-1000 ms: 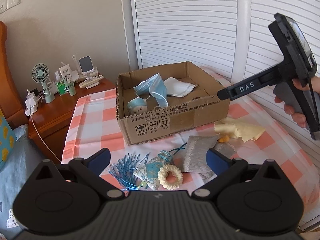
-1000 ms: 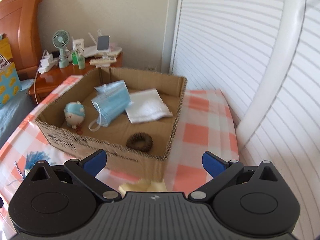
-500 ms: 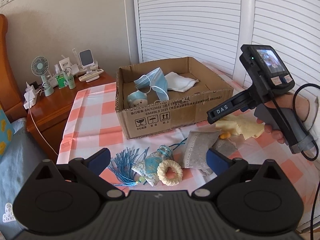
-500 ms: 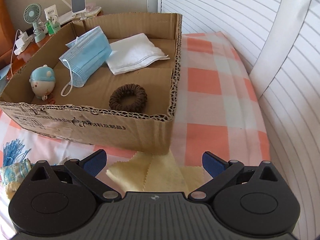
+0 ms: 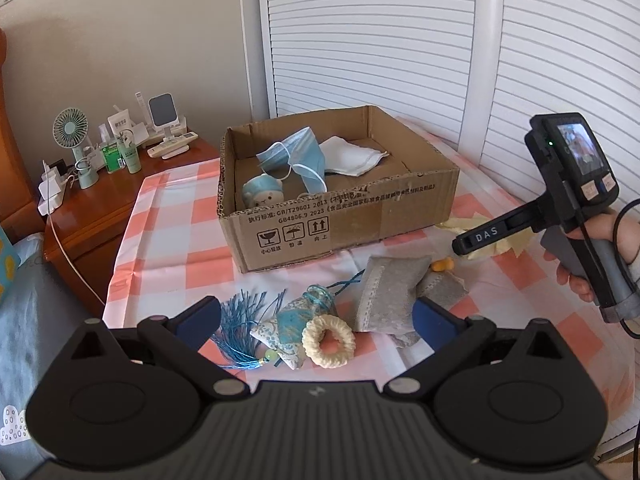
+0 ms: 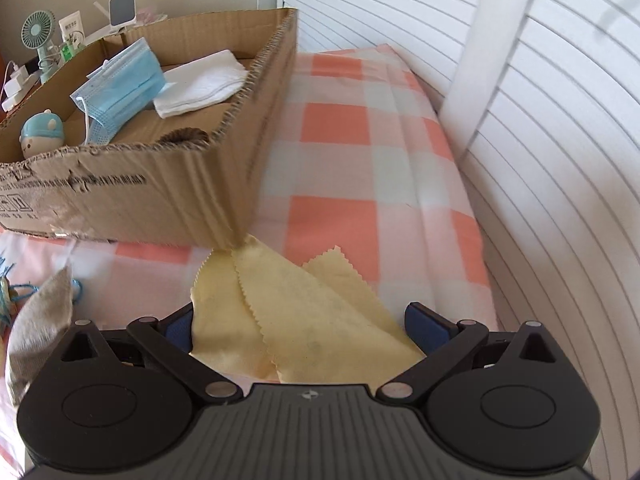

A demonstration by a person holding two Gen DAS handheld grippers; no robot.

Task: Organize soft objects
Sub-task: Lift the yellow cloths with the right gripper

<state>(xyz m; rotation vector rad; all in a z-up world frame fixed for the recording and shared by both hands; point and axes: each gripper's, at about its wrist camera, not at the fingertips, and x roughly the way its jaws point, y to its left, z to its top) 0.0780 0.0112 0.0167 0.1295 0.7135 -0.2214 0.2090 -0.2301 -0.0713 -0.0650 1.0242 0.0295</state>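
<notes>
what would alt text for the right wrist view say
The open right gripper is low over a yellow cloth on a checked tablecloth, its fingers either side of it. A cardboard box at left holds a blue mask and white cloth.

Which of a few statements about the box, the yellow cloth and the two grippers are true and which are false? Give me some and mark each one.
1. The blue face mask lies inside the cardboard box. True.
2. The right gripper is shut on the yellow cloth. False: its fingers are spread wide, with the cloth lying between them.
3. The cream knitted ring lies on the checked cloth, outside the box. True.
4. The left gripper holds the grey pouch. False: it is open and holds nothing; the pouch lies on the checked cloth.
5. The white folded cloth is draped over the box's rim. False: it lies inside the box.
</notes>
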